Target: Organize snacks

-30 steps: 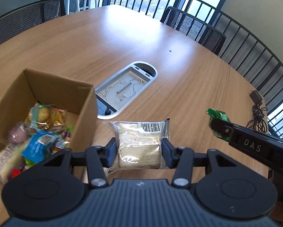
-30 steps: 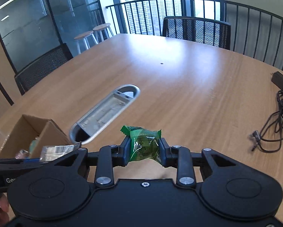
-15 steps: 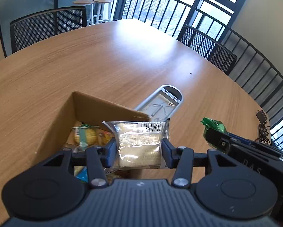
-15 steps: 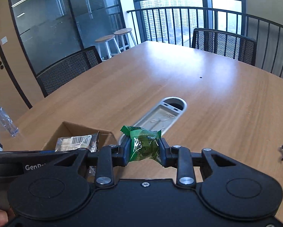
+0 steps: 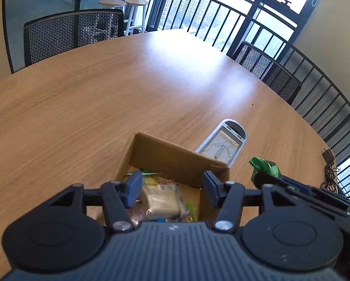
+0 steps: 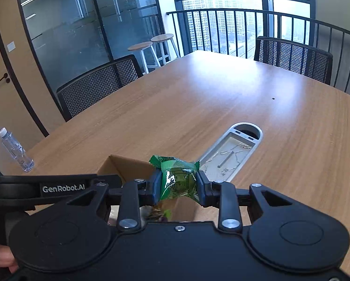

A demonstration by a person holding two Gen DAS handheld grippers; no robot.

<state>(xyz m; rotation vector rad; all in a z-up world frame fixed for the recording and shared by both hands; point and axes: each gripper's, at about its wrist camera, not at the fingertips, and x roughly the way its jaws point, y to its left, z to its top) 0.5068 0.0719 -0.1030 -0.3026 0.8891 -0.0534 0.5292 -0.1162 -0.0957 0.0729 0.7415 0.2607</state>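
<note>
An open cardboard box stands on the wooden table, with several snacks inside. My left gripper hovers over it, jaws opening. The clear pale packet lies below them among the other snacks, free of the pads. A green snack packet is pinched in my right gripper, which is shut on it just above the box's right side. In the left wrist view that green packet shows to the right of the box.
An oval metal cable tray is set into the table right of the box. A water bottle stands at the table's left edge. A black adapter and cable lie far right. Mesh chairs ring the table.
Both grippers moved left to above the box. The left gripper's jaws spread and let go of the pale packet, which now lies in the box. The right still holds the green packet.
</note>
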